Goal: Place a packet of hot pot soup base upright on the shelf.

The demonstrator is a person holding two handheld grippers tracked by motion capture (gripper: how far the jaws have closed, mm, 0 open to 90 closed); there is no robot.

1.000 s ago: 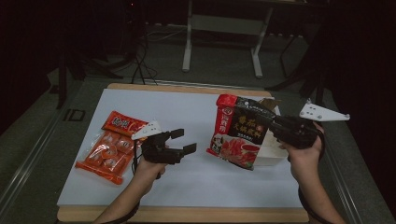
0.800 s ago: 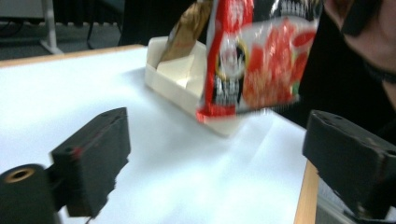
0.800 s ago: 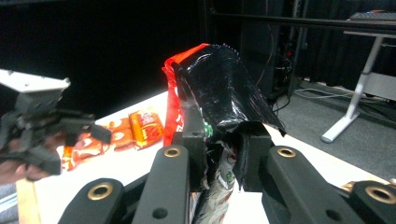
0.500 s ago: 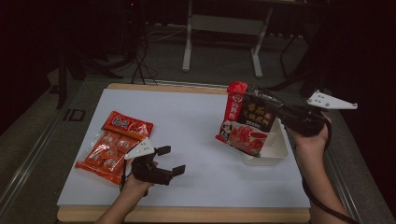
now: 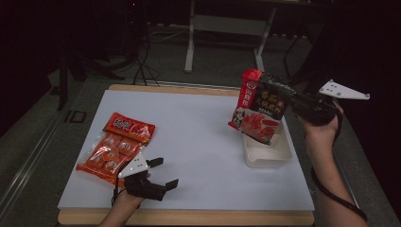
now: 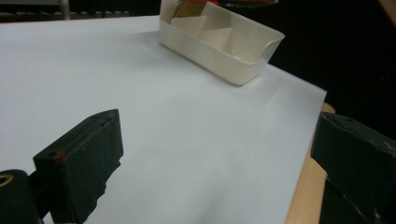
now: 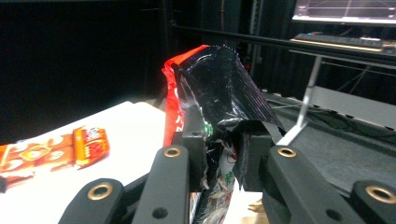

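My right gripper (image 5: pixel 289 100) is shut on a black-and-red snack bag (image 5: pixel 259 107) and holds it in the air above a white plastic bin (image 5: pixel 267 152) at the table's right. In the right gripper view the bag (image 7: pixel 212 93) is pinched between the jaws and crumpled there. Near the front edge, my left gripper (image 5: pixel 163 174) is open with nothing between its jaws, low over the white sheet. An orange snack pack (image 5: pixel 116 146) lies flat just left of it. The left gripper view looks across the sheet to the bin (image 6: pixel 219 42).
A white sheet (image 5: pixel 194 137) covers a wooden tabletop whose edge (image 5: pixel 189 217) runs along the front. Metal stand legs (image 5: pixel 191 42) and cables rest on the dark floor behind the table. The orange pack (image 7: pixel 51 149) is at the left of the right gripper view.
My right gripper lifted the black-and-red bag up and to the right, clear of the bin. My left gripper drew back toward the front edge, away from the middle.
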